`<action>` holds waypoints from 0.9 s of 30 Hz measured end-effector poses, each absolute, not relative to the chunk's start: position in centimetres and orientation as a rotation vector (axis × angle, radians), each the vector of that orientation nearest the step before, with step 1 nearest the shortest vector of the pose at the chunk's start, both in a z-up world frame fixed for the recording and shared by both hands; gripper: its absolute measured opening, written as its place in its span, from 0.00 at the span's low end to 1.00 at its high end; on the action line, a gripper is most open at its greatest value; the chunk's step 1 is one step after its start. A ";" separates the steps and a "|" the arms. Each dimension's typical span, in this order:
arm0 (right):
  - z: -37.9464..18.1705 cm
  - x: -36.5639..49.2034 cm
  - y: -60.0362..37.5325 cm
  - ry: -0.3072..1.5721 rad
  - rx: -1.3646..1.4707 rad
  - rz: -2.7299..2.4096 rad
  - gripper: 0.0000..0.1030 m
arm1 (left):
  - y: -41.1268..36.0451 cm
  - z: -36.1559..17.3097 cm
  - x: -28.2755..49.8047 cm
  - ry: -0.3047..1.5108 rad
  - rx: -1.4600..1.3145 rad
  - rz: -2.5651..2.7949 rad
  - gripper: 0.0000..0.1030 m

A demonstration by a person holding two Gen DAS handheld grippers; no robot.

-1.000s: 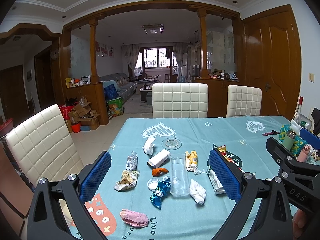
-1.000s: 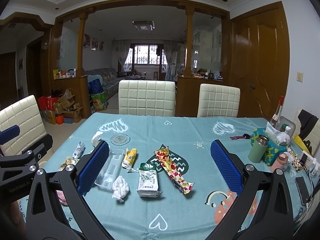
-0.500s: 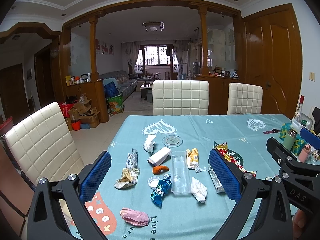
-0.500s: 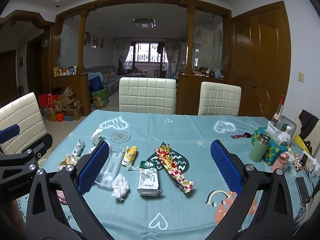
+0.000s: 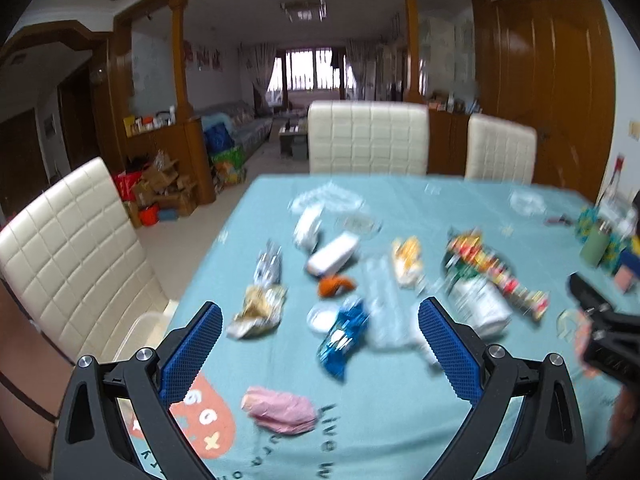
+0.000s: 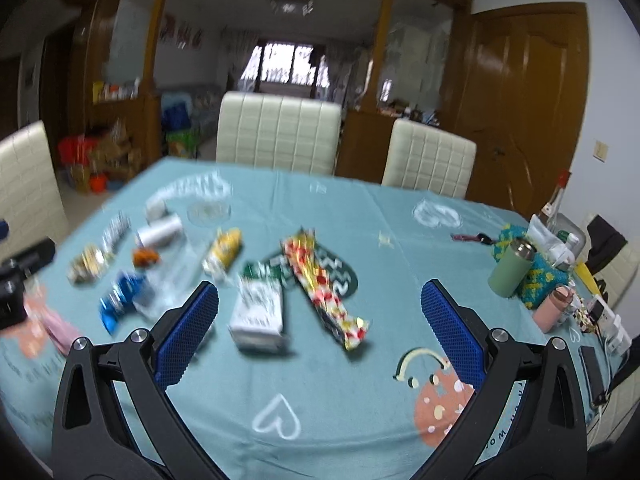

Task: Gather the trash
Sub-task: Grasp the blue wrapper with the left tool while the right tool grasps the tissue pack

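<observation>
The trash lies scattered on the teal tablecloth (image 5: pixel 400 420), ahead of both tools; between the spread fingers of the left gripper (image 5: pixel 320 344) sit a blue foil wrapper (image 5: pixel 342 334) and a white lid (image 5: pixel 320 317), with a pink wrapper (image 5: pixel 280 404) nearer its base; beyond them lie a crumpled gold wrapper (image 5: pixel 258 310), an orange scrap (image 5: pixel 334 285), a white tube (image 5: pixel 334 254) and a clear plastic tray (image 5: pixel 380 300), all blurred. The left gripper is released, holding nothing. Between the fingers of the right gripper (image 6: pixel 320 328), just past its left pad, lies a white and green packet (image 6: pixel 260 312); beside it runs a long red and gold wrapper (image 6: pixel 324 290); a yellow packet (image 6: pixel 224 254) lies further out. This gripper also stands wide and empty. Off to its right stand a green flask (image 6: pixel 512 268) and a pink bottle (image 6: pixel 554 308); cream chairs (image 6: pixel 278 138) line the far edge.
</observation>
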State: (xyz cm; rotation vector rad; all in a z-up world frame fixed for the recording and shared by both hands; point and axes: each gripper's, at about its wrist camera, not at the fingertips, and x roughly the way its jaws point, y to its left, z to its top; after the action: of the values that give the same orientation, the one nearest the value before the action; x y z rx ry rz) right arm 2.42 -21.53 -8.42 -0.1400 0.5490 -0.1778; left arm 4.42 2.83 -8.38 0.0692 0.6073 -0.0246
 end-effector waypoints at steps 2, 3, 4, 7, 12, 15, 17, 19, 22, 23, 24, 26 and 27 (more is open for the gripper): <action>-10.5 3.4 -21.9 0.597 -0.180 -0.174 0.97 | 3.5 -10.3 5.4 0.662 0.088 0.008 0.93; -11.5 4.1 -22.0 0.629 -0.187 -0.167 0.97 | 4.3 -11.7 6.2 0.714 0.077 0.017 0.93; -12.2 4.7 -22.1 0.656 -0.184 -0.156 0.97 | 4.7 -12.5 6.6 0.744 0.062 0.016 0.93; -14.0 6.6 -22.2 0.738 -0.133 -0.103 0.97 | 5.2 -14.3 7.4 0.812 0.023 -0.013 0.93; -15.8 9.2 -22.1 0.803 -0.050 -0.020 0.96 | 4.7 -15.6 7.8 0.822 0.074 0.015 0.93; -16.7 10.4 -21.3 0.815 -0.058 -0.006 0.89 | 4.4 -15.6 8.8 0.836 0.067 0.002 0.93; -17.0 11.0 -21.0 0.834 -0.051 0.007 0.83 | 3.5 -15.5 9.6 0.835 0.082 -0.013 0.93; -17.4 11.9 -20.8 0.854 -0.033 0.029 0.82 | 2.5 -15.6 10.3 0.835 0.105 -0.026 0.93; -17.6 12.5 -21.0 0.864 -0.024 0.035 0.81 | 1.3 -16.2 11.4 0.856 0.133 -0.040 0.93; -17.8 12.9 -21.0 0.867 -0.025 0.034 0.79 | 1.2 -16.5 11.8 0.866 0.136 -0.039 0.93; -17.9 13.0 -21.1 0.872 -0.022 0.035 0.78 | 1.1 -16.9 12.4 0.886 0.132 -0.039 0.93; -18.2 13.5 -21.4 0.887 -0.011 0.039 0.69 | 1.1 -17.5 12.9 0.906 0.127 -0.039 0.92; -18.4 13.7 -21.5 0.895 -0.006 0.043 0.64 | 1.1 -17.8 13.2 0.917 0.130 -0.040 0.84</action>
State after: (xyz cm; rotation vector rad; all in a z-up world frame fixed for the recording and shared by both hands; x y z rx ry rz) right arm 13.67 -21.47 -18.43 -0.0059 0.8952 0.0431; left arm 13.17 1.10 -17.80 0.1295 0.9166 -0.0401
